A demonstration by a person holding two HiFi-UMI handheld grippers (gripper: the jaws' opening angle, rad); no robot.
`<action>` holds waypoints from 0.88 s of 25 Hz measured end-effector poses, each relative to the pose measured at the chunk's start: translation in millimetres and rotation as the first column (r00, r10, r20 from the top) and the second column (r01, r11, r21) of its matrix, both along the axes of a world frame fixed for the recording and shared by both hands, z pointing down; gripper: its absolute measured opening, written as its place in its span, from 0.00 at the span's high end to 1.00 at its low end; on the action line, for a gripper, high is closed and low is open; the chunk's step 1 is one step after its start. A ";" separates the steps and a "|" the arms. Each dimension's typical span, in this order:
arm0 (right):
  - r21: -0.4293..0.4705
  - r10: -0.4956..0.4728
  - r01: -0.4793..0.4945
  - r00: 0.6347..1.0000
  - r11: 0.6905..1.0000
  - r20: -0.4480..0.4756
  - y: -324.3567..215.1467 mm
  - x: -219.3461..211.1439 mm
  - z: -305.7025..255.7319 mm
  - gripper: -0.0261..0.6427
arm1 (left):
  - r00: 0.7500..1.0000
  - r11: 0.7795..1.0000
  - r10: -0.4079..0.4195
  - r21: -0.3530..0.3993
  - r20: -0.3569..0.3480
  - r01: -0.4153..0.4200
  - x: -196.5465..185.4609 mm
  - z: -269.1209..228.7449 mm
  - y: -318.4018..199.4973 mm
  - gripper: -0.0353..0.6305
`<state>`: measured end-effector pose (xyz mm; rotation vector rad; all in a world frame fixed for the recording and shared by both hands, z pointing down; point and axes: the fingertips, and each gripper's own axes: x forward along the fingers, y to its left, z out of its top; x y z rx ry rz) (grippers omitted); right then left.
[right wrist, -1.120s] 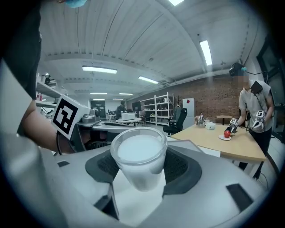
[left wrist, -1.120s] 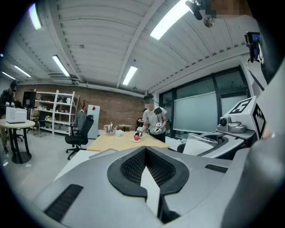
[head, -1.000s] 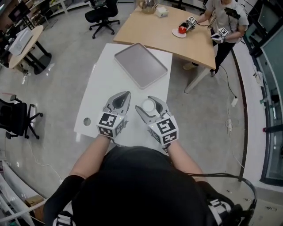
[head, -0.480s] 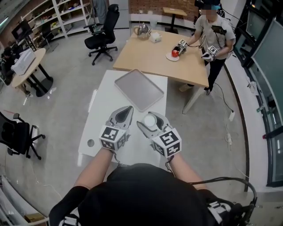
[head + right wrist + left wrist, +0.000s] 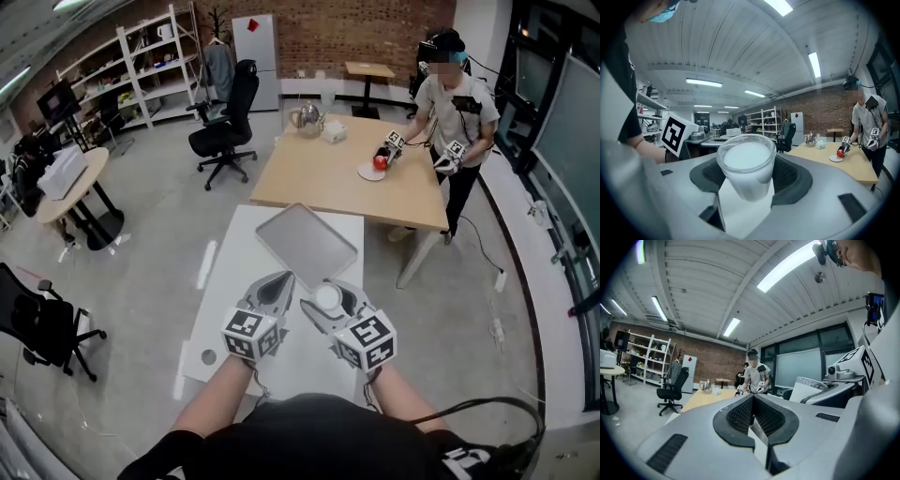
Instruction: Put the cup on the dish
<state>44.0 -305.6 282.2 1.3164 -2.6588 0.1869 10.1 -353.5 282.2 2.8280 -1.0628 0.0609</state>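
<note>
White tabletop (image 5: 221, 281) carries a flat grey metal tray (image 5: 307, 246), and just short of it the right gripper (image 5: 746, 183) clamps a clear, white-filled plastic cup (image 5: 746, 168) low on its wall, probably light, thin and crushable, while the left gripper (image 5: 752, 403) is closed on nothing.

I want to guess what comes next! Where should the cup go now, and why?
Probably carry the cup forward until it is over the tray. The right gripper is shut on the cup, which is short of the tray, and the tray lies bare just ahead.
</note>
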 end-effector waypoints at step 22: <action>-0.005 0.105 -0.105 0.994 0.994 -0.010 -80.0 0.2 17.6 0.56 | 0.995 0.995 0.100 -0.011 -0.030 -0.101 7.1 29.9 -67.2 0.94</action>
